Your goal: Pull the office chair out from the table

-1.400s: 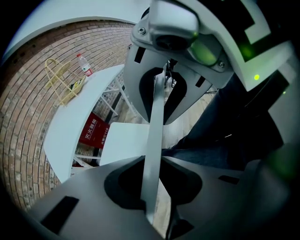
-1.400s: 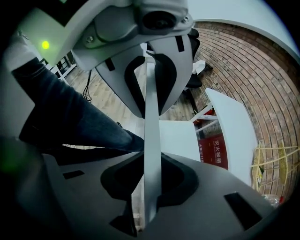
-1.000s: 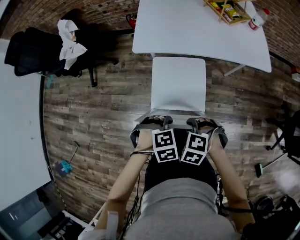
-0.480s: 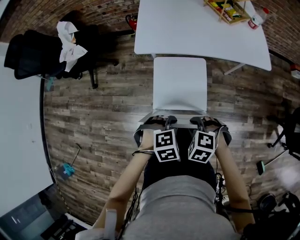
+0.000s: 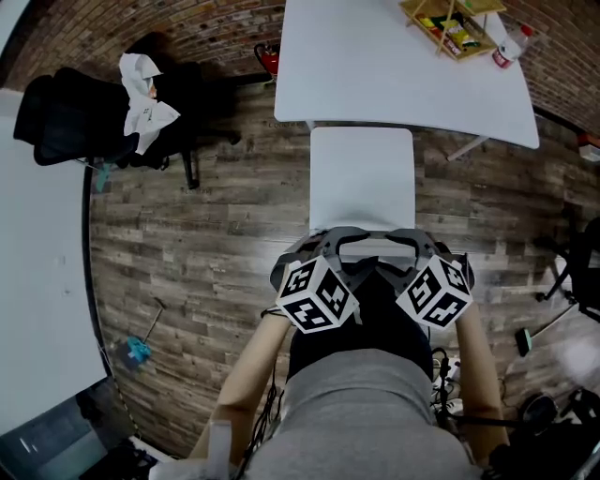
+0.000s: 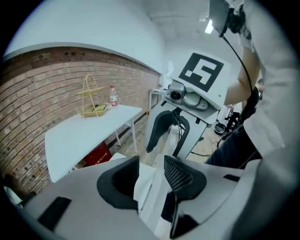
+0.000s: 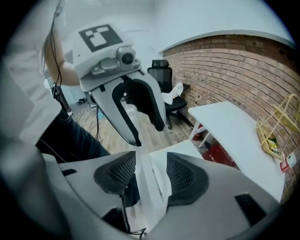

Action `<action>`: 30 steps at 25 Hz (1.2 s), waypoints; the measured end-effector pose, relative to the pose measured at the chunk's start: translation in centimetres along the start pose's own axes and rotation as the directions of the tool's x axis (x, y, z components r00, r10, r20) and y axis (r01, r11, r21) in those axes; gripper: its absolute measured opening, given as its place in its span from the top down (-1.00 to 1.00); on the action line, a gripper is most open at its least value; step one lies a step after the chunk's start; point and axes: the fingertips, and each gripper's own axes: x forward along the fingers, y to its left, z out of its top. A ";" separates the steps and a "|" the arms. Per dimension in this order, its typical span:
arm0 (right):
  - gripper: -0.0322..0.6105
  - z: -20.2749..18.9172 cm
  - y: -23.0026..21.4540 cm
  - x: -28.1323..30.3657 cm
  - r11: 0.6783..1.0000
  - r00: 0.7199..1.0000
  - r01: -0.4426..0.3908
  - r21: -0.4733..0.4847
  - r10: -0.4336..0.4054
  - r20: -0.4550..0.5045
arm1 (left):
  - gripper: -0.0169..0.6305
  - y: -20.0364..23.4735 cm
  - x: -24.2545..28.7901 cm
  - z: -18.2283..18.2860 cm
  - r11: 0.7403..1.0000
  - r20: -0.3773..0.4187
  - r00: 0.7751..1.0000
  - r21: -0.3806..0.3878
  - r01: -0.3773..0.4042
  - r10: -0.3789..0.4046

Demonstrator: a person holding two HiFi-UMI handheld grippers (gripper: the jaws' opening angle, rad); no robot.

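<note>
Wood floor (image 5: 216,216) carries a white desk (image 5: 375,56), and the chair (image 5: 361,178) stands with its seat front at the desk's near edge, its backrest top between the opening jaws of left gripper (image 6: 152,164) and right gripper (image 7: 151,166), neither clamping it.

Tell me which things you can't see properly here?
- White chair legs: head view, hidden under its own seat.
- Basket contents: head view, too small to tell.
- Black chair: head view, partly covered by a white cloth.
</note>
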 end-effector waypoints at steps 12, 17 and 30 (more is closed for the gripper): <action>0.84 8.7 -8.2 -9.0 0.873 0.767 0.204 0.443 -0.424 0.482 | 0.76 8.4 -8.0 9.6 0.929 0.422 0.842 -0.295 -0.223 0.336; 0.84 10.2 -9.8 -11.3 0.778 0.616 0.262 0.571 -0.590 0.521 | 0.84 9.8 -8.9 10.6 0.882 0.430 0.790 -0.380 -0.281 0.437; 0.85 10.9 -10.8 -13.4 0.667 0.488 0.389 0.636 -0.734 0.472 | 0.89 10.6 -9.8 10.3 0.799 0.396 0.709 -0.433 -0.416 0.584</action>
